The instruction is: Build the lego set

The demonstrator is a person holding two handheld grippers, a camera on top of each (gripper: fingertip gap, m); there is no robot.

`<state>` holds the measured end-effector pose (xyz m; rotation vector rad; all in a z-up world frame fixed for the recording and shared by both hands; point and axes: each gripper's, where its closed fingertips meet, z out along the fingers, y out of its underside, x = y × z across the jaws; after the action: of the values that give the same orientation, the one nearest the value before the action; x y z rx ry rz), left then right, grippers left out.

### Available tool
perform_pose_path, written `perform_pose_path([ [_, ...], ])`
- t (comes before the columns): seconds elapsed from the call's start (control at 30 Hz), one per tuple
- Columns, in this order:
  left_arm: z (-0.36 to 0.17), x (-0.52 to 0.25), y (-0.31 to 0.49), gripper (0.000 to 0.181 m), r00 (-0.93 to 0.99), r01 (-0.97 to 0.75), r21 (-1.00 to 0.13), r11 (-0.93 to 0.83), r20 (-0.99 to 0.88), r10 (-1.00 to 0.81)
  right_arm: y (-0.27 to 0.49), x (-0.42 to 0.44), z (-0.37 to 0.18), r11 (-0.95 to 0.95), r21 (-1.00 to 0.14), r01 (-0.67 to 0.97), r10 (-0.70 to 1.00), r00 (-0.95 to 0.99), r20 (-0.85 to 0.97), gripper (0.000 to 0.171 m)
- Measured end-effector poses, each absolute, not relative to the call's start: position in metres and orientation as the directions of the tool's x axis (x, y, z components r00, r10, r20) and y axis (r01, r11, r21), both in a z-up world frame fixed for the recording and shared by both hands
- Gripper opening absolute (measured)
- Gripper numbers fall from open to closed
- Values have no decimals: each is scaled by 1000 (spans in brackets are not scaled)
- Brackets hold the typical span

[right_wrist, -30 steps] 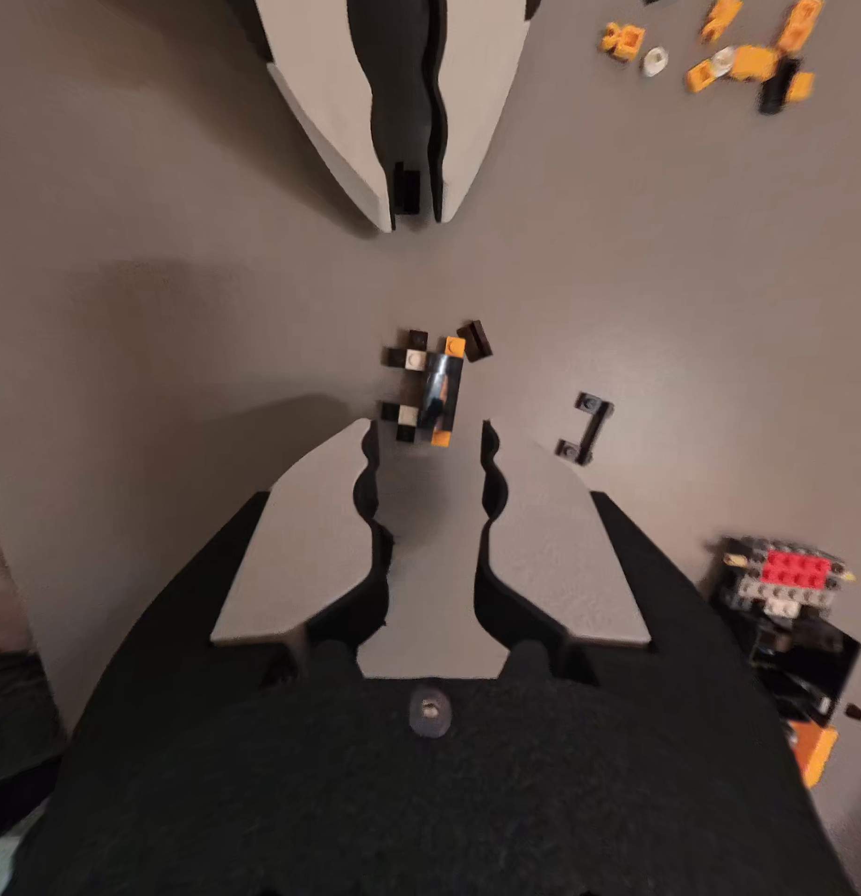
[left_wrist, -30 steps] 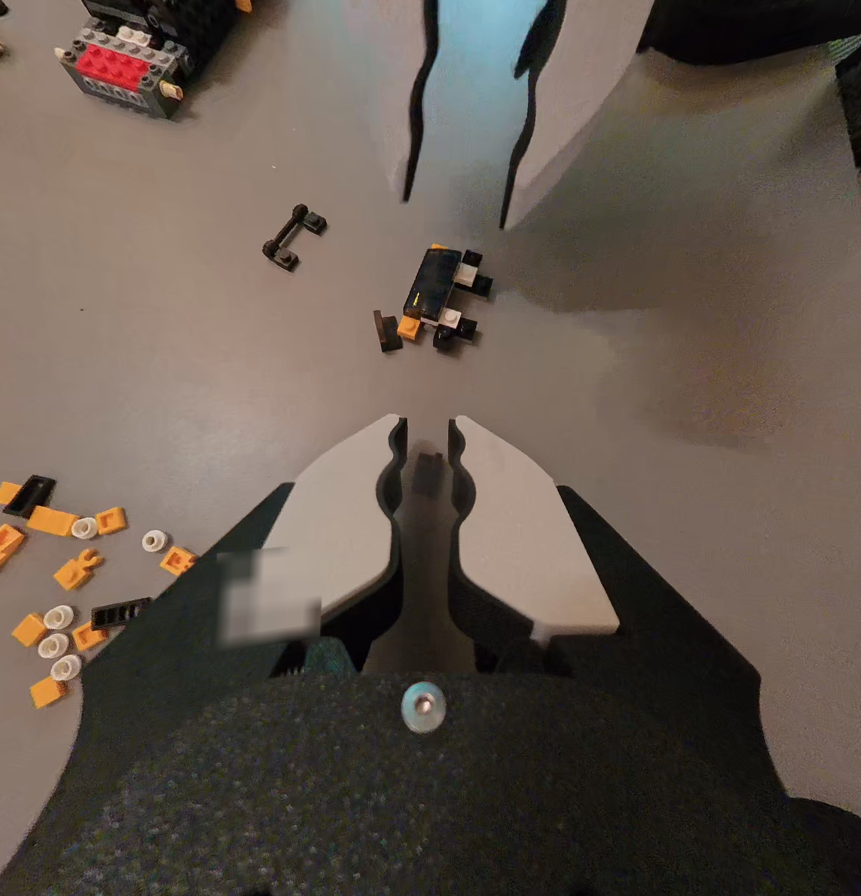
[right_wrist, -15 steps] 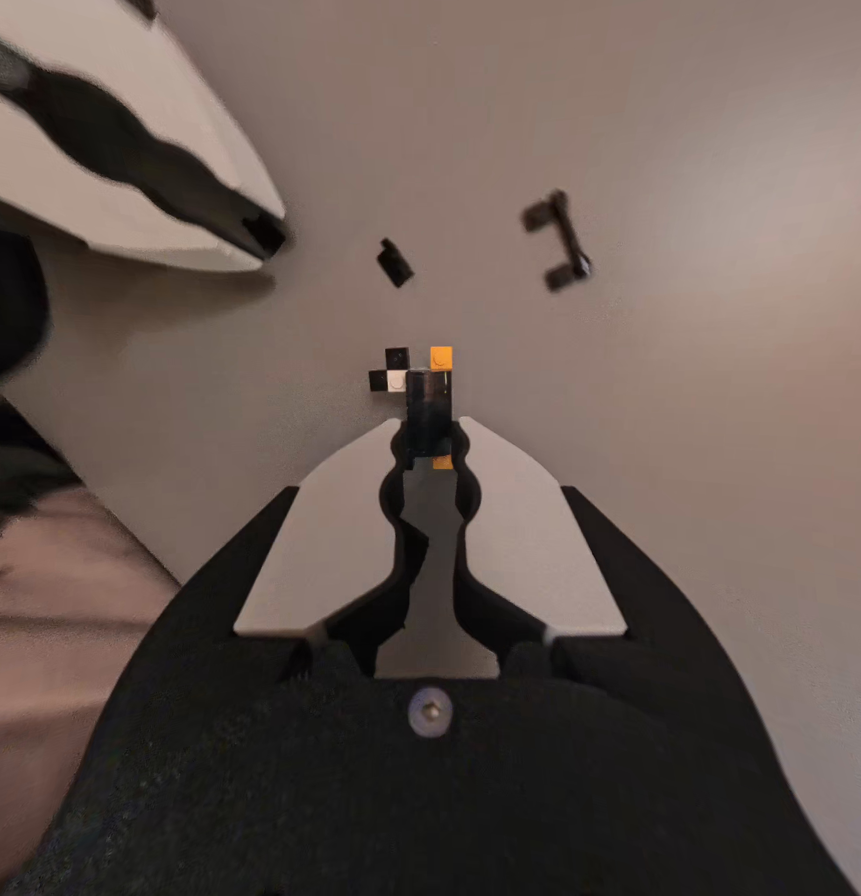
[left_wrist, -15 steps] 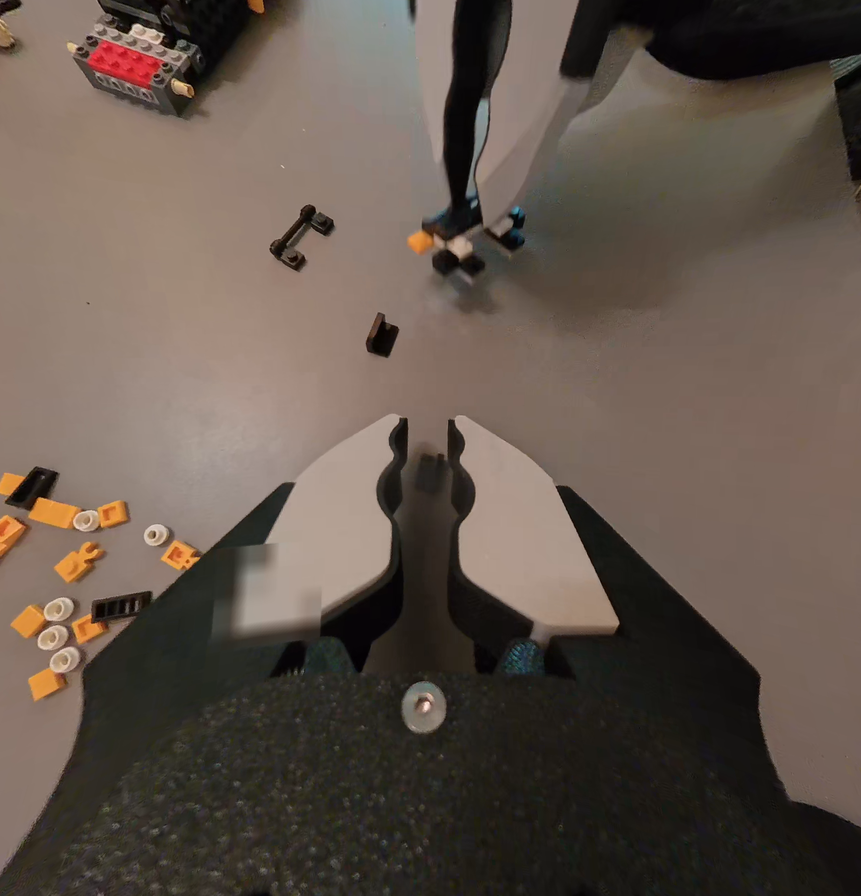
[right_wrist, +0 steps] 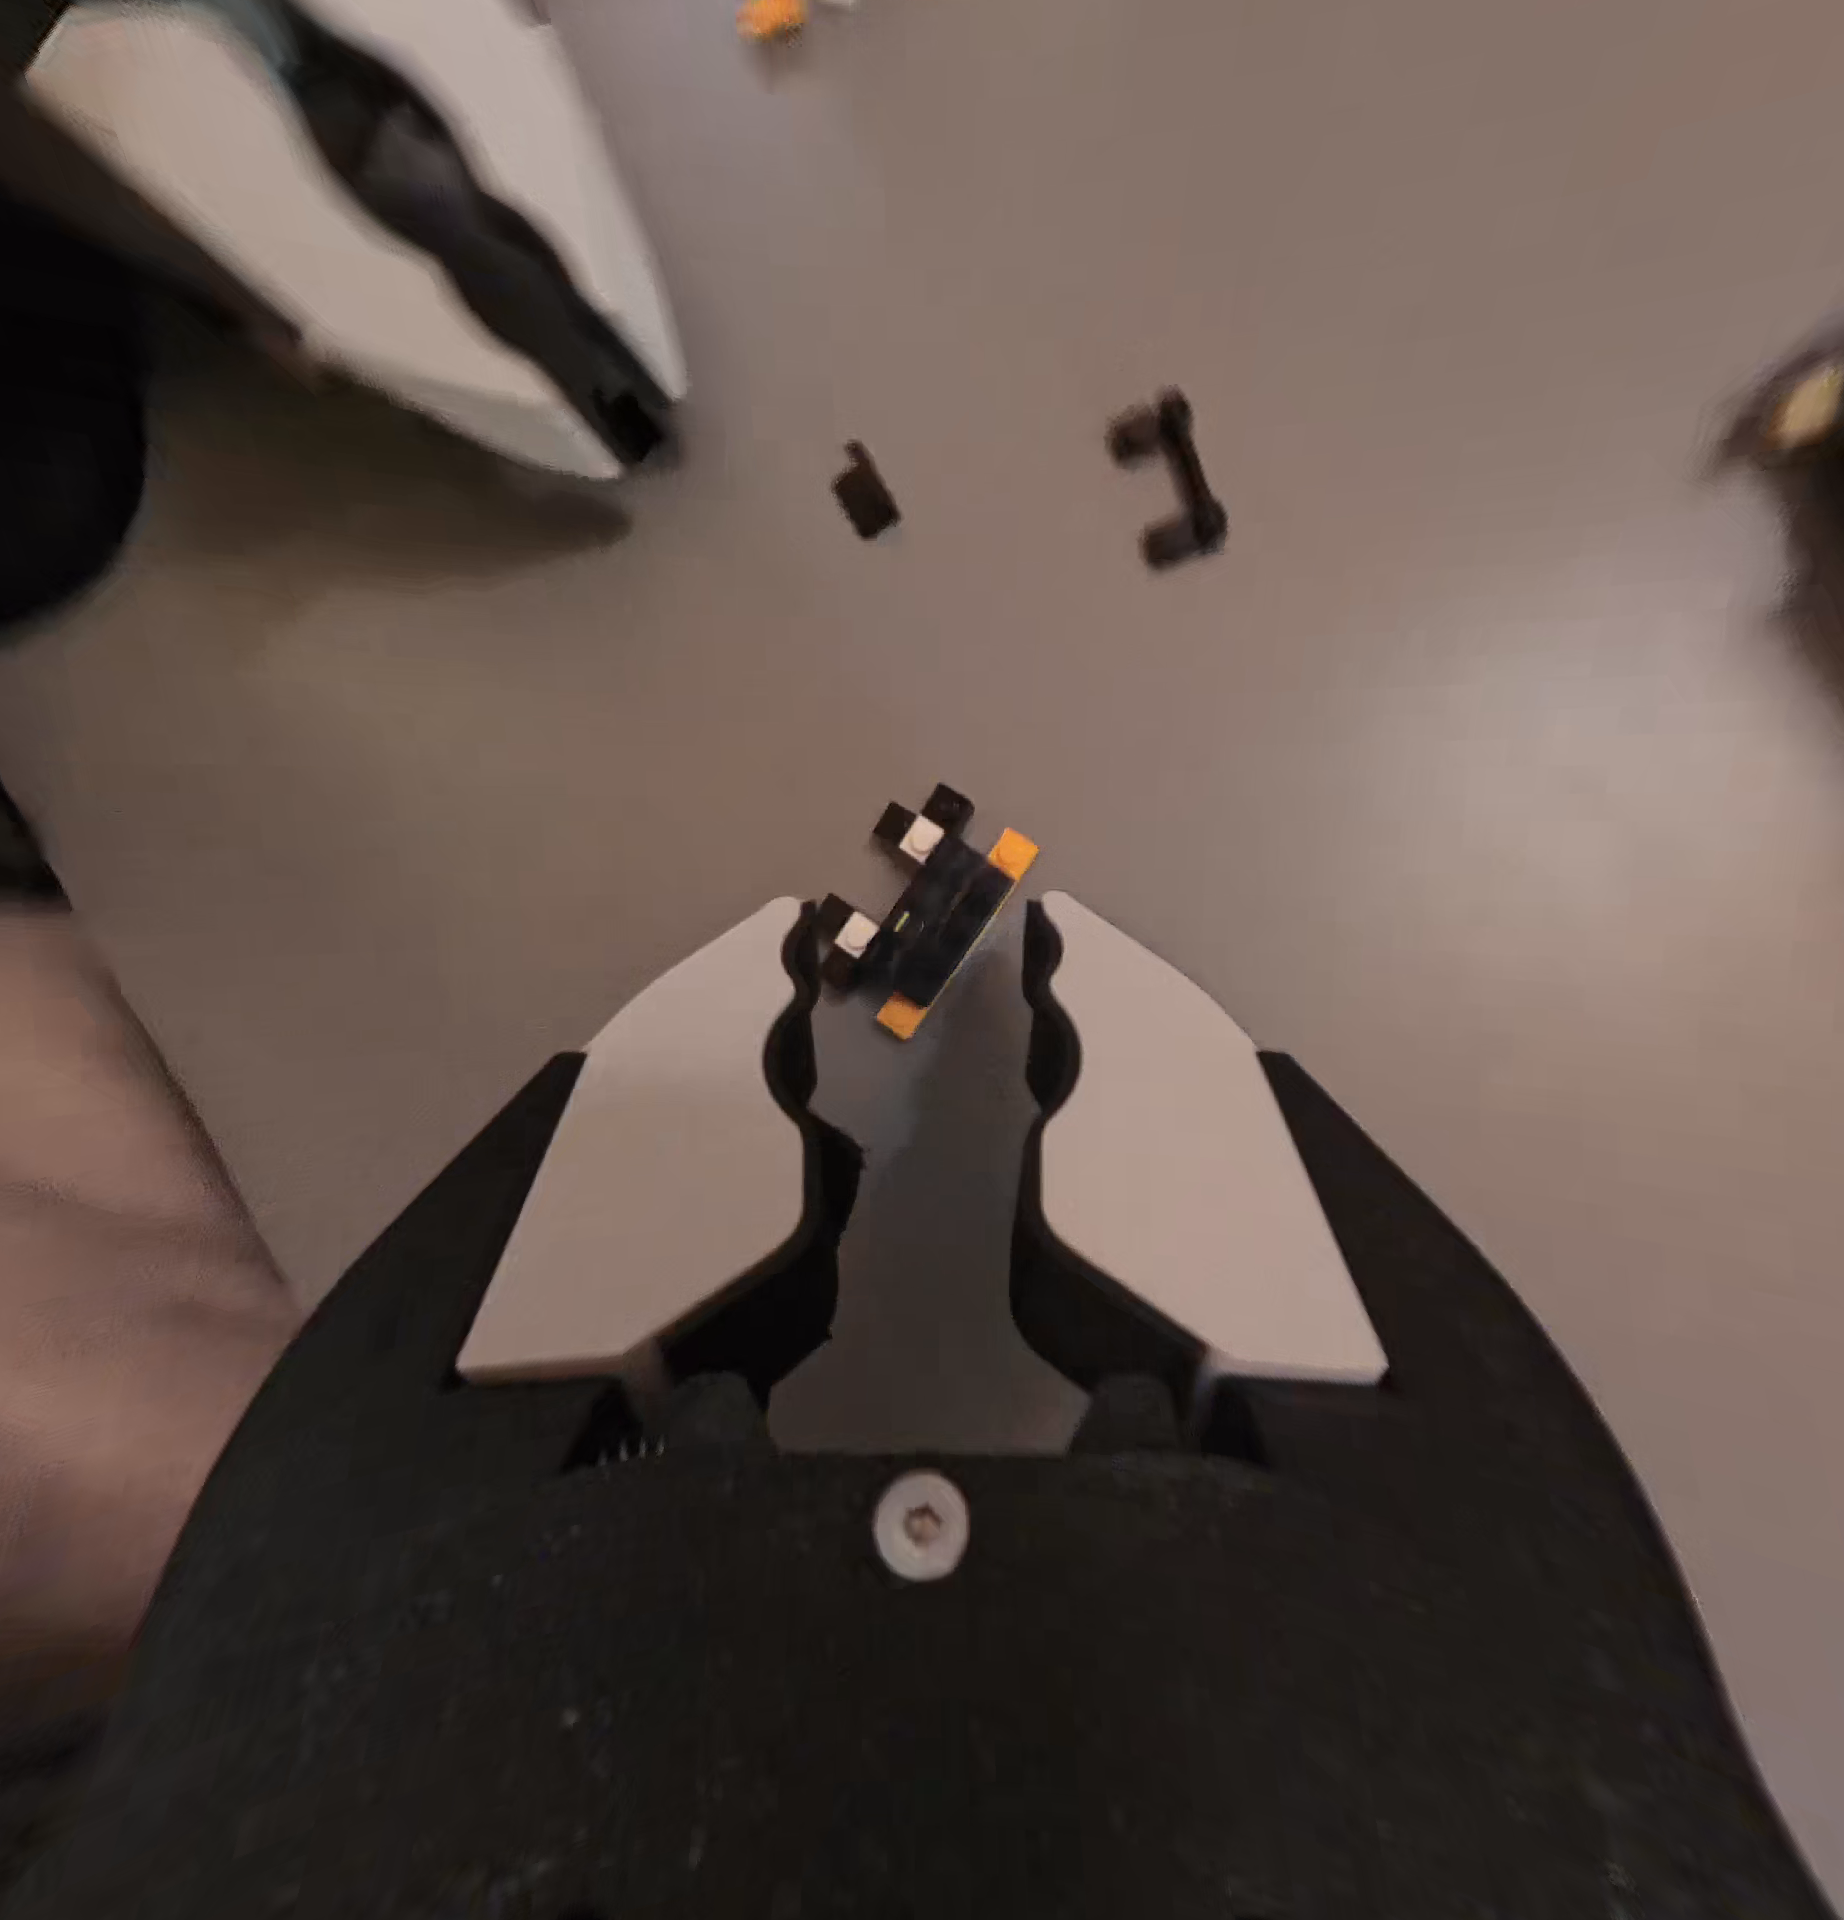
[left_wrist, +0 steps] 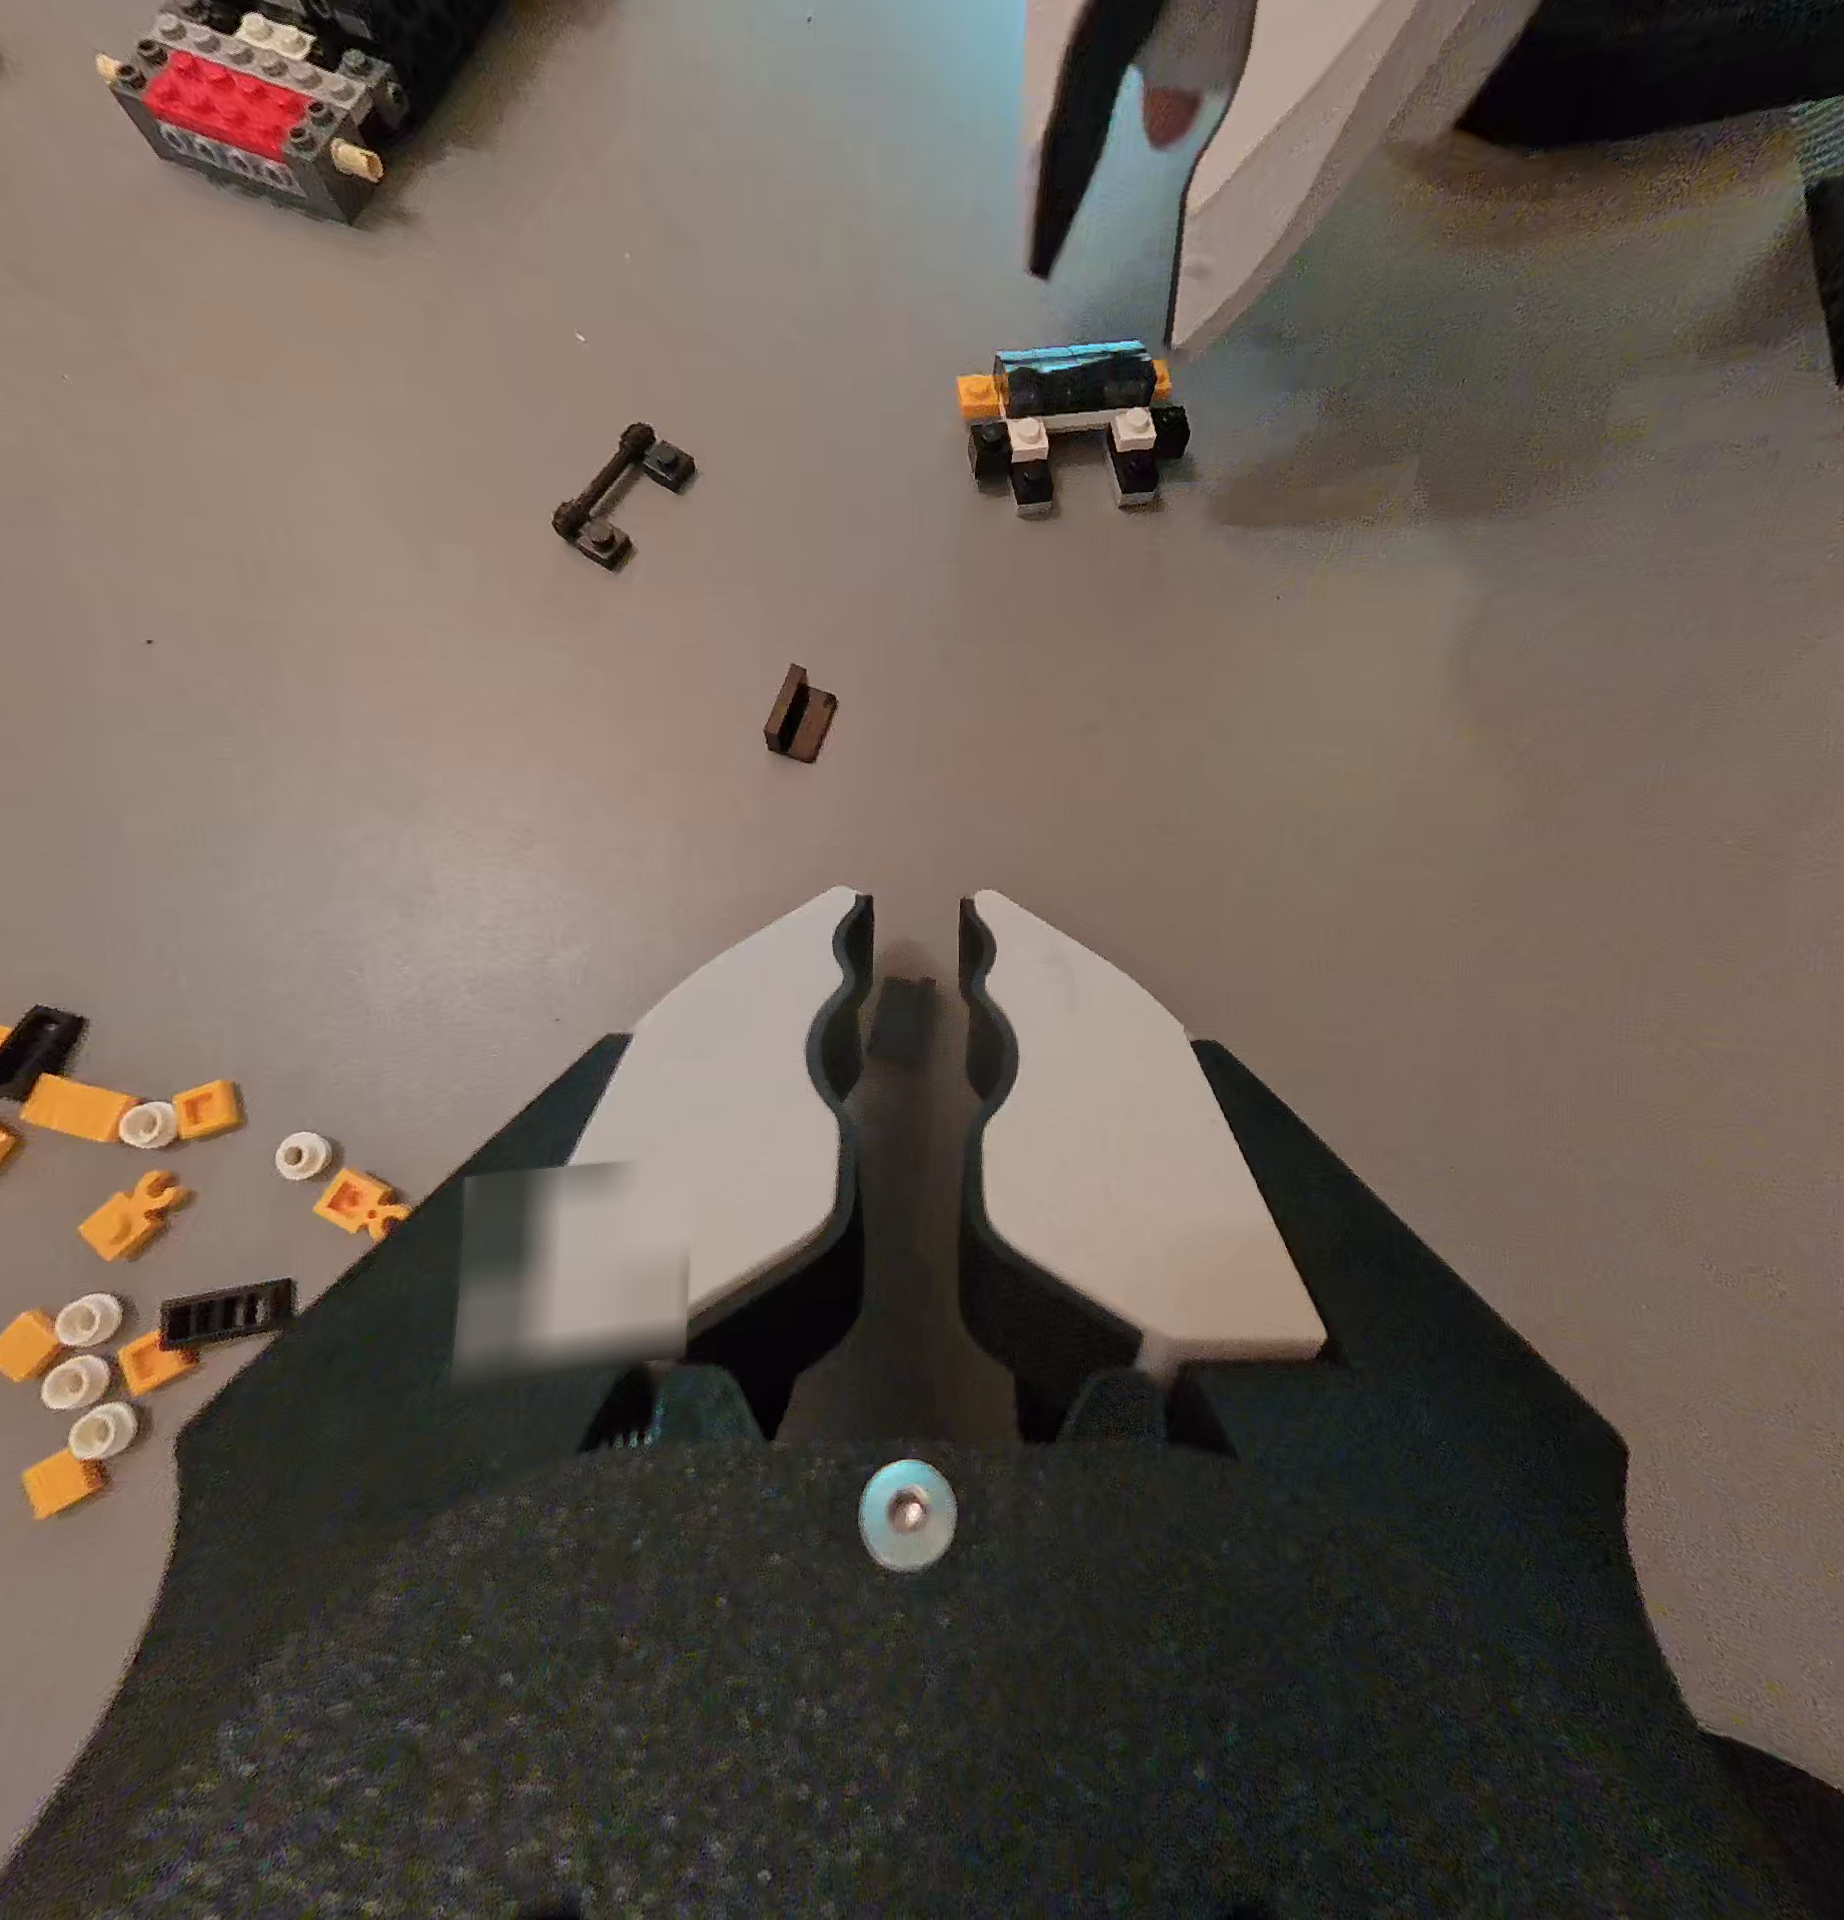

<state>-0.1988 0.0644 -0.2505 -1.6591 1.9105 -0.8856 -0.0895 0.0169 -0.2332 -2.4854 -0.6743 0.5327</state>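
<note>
- While loose orange, white and black pieces (left_wrist: 118,1226) lie scattered at the lower left of the left wrist view, a red-topped block build (left_wrist: 248,114) sits upper left on the grey surface (left_wrist: 1417,831).
- Left claw (left_wrist: 916,909): a narrow gap, with a small dark piece (left_wrist: 902,1018) between the fingers; whether it is gripped, I cannot tell.
- Centre: black handle bar (left_wrist: 622,497), black bracket (left_wrist: 799,715).
- Upper right: black-orange-white assembly (left_wrist: 1074,421) resting on the surface; right claw (right_wrist: 913,914) spread apart around it, apparently not clamping it.
</note>
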Motion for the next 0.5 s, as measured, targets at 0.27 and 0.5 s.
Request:
perform_pose_path([
  [0.27, -255, -200, 66, 15, -163, -698, -714, 58, 79, -983, 19, -92, -245, -192, -458, 868, 964, 254, 77, 50],
  [0.5, -258, -200, 67, 15, -163, -699, -713, 47, 94, -982, 20, -103, -253, -204, -475, 856, 967, 252, 39, 43],
])
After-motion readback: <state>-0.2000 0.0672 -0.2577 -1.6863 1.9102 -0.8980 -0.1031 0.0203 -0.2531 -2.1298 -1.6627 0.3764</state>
